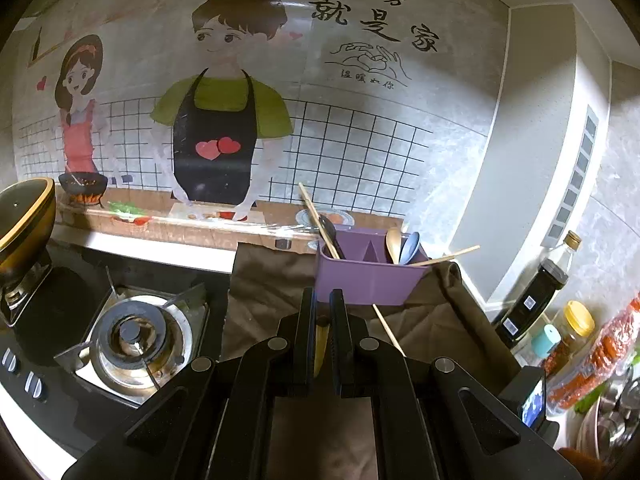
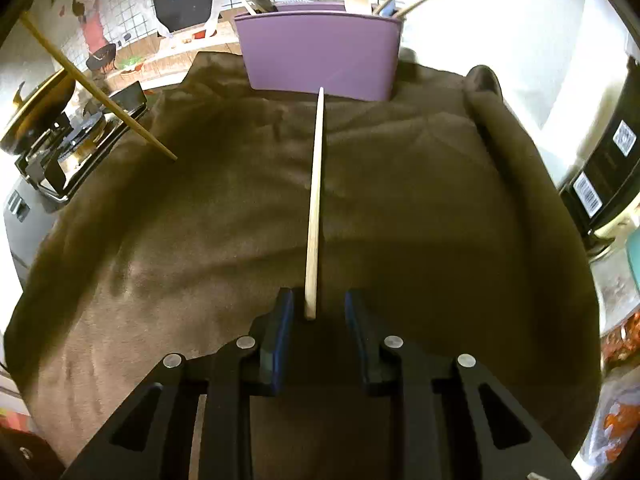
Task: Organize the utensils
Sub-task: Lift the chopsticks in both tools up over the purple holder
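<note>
A purple utensil holder (image 1: 370, 276) stands on a brown cloth (image 1: 276, 280) and holds spoons (image 1: 402, 244) and chopsticks (image 1: 320, 220). My left gripper (image 1: 323, 300) is shut on a wooden chopstick (image 1: 321, 344), raised in front of the holder. In the right wrist view that chopstick (image 2: 100, 92) hangs in the air at the left. My right gripper (image 2: 318, 300) is open, low over the cloth (image 2: 400, 208). A second chopstick (image 2: 314, 216) lies on the cloth, its near end between the open fingers, its tip by the holder (image 2: 320, 56).
A gas stove burner (image 1: 134, 336) and a dark pot (image 1: 24, 220) are to the left. Bottles and jars (image 1: 552, 300) stand at the right by the wall. A decorated backsplash is behind the holder.
</note>
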The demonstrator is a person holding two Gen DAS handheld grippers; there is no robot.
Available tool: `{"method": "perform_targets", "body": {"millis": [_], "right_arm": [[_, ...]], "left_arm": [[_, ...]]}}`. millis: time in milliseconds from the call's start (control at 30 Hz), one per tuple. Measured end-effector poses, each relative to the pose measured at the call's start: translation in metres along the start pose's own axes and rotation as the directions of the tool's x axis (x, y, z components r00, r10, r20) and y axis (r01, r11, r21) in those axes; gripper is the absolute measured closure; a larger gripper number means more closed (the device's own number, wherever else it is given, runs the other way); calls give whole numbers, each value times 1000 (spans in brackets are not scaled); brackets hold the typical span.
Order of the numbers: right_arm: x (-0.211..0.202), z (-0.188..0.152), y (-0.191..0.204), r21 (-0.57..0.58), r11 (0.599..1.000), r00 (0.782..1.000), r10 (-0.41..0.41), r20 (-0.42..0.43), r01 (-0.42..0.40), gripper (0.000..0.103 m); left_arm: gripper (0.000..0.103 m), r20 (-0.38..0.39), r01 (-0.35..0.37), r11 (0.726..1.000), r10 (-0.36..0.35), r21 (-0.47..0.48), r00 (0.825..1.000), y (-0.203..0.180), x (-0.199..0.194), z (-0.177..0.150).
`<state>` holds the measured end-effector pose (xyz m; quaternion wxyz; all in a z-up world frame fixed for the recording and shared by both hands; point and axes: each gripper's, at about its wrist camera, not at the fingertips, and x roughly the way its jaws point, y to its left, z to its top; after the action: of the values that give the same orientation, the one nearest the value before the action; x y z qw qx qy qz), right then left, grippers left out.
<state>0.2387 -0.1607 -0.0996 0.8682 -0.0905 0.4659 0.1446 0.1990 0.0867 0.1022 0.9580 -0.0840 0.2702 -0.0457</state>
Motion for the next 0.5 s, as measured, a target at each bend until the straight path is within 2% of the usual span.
{"method": "perform_targets", "body": {"millis": [67,133,333,500], "right_arm": [[0,0,1,-13,1000,1000,-8,0,8,82],[1,1,3,-25,1000,1000,-17,-2,17,97],[-32,16,5,-63,994,994,-80,76,85,97],[-93,51,4,-66,992,973,-89,215,105,97]], "left_arm": [[97,1,-1,1000,1,1,1000,1,0,0],[97,1,-1,1000,1,2,1000,2,0,0],[97,6,4,1000,-4,6,1000,2,-1,3],[97,27,13,1000,-14,22,1000,-5,-3,10]]}}
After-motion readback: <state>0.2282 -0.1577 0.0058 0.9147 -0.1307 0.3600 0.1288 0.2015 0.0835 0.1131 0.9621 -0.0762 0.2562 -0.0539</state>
